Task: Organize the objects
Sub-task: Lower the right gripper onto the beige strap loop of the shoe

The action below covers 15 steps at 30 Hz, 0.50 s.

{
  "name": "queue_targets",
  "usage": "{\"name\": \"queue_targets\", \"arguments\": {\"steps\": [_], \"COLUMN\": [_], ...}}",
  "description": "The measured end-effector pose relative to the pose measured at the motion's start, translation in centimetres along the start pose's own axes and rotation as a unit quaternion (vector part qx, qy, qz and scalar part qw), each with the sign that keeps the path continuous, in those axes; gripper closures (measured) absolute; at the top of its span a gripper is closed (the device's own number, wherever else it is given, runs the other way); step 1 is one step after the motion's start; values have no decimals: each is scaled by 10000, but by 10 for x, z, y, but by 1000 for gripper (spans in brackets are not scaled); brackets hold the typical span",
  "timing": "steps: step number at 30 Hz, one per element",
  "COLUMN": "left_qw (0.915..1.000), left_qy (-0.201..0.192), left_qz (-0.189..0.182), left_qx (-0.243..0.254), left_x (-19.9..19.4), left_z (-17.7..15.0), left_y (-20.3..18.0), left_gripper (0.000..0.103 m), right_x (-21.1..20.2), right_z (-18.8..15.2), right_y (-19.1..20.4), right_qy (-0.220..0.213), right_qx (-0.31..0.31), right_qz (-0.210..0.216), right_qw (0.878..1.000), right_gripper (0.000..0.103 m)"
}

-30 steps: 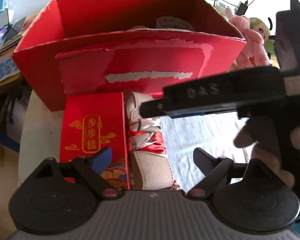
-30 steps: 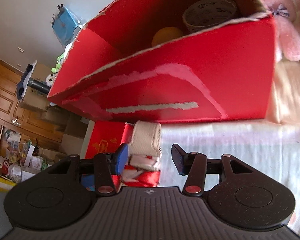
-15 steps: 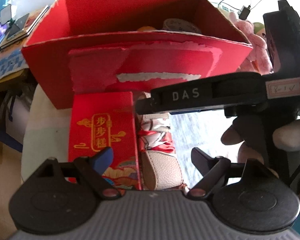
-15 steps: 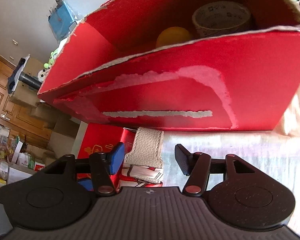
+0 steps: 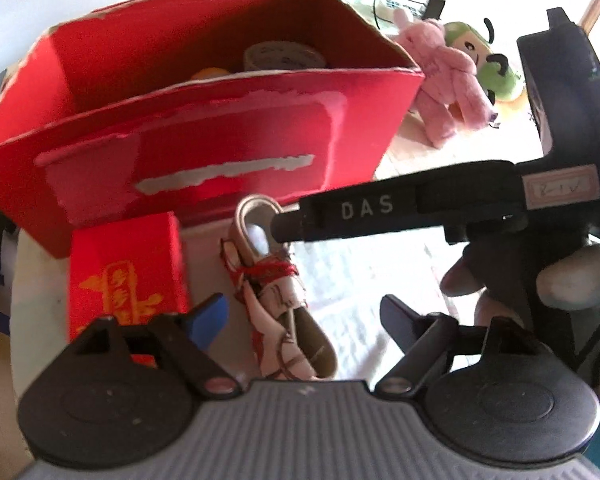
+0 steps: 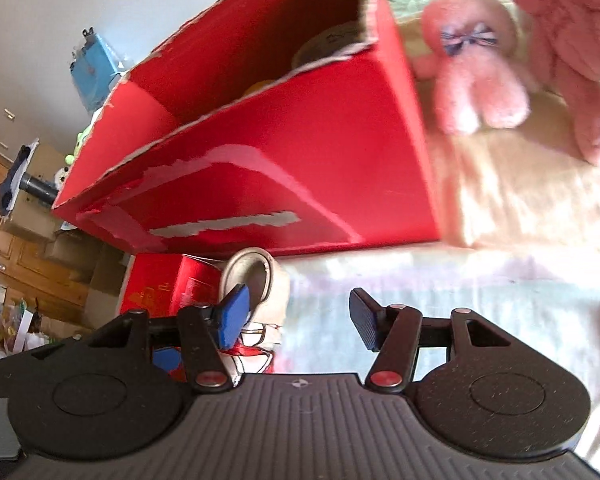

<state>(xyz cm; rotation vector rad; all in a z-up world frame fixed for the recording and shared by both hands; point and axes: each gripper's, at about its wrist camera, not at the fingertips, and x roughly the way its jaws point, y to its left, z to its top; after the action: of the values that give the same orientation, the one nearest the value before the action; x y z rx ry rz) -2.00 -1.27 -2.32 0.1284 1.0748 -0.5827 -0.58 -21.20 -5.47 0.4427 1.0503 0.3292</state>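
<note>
A beige leather strap bundle (image 5: pixel 278 300), wrapped in patterned cloth and red thread, lies on the pale cloth in front of the big red box (image 5: pixel 204 128). It stands on its edge with its loop (image 6: pixel 256 276) facing the box. A small red box with gold characters (image 5: pixel 128 276) sits to its left. My left gripper (image 5: pixel 304 320) is open, and the bundle lies between its fingers, nearer the left one. My right gripper (image 6: pixel 298 318) is open too, with its blue left fingertip (image 6: pixel 234 316) at the loop. It shows as a black bar (image 5: pixel 380 208) in the left wrist view.
Inside the big red box (image 6: pixel 300 168) are a tape roll (image 5: pixel 284 56) and an orange ball (image 5: pixel 212 74). Pink plush toys (image 6: pixel 476 64) and a green one (image 5: pixel 492 64) sit right of the box. A hand (image 5: pixel 572 280) holds the right gripper. Cabinets and clutter lie off to the left.
The strap bundle has turned from lying flat onto its edge, so its loop now shows. The right gripper has swung right and come down to the loop. The left view has shifted.
</note>
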Motion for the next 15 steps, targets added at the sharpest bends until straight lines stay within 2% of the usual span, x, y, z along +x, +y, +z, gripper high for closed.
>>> {"name": "queue_targets", "arguments": {"steps": [1,5,7,10,15], "left_qw": [10000,9994,9987,9982,9981], "left_qy": [34,302,441,528,532], "left_qz": [57,192,249,232,178], "left_qx": [37,1,-47,-162,-268], "left_x": [4,22,31,38,40], "left_z": [1,3,2,1,-2], "left_y": [-3,-11,-12,-11,-8], "left_gripper": [25,42,47,47,47], "right_x": [-1,-5,-5,-8,-7], "right_z": [0,-3,-4,-5,-5], "right_y": [-3,-13,-17,-20,-24], "right_qy": [-11,4,88,108,216], "right_qx": [33,163,259,308,516], "right_qz": [-24,-11,158,265,447], "right_qw": [10000,9999,9995,9991,9974], "right_gripper": [45,48,55,60,62]}}
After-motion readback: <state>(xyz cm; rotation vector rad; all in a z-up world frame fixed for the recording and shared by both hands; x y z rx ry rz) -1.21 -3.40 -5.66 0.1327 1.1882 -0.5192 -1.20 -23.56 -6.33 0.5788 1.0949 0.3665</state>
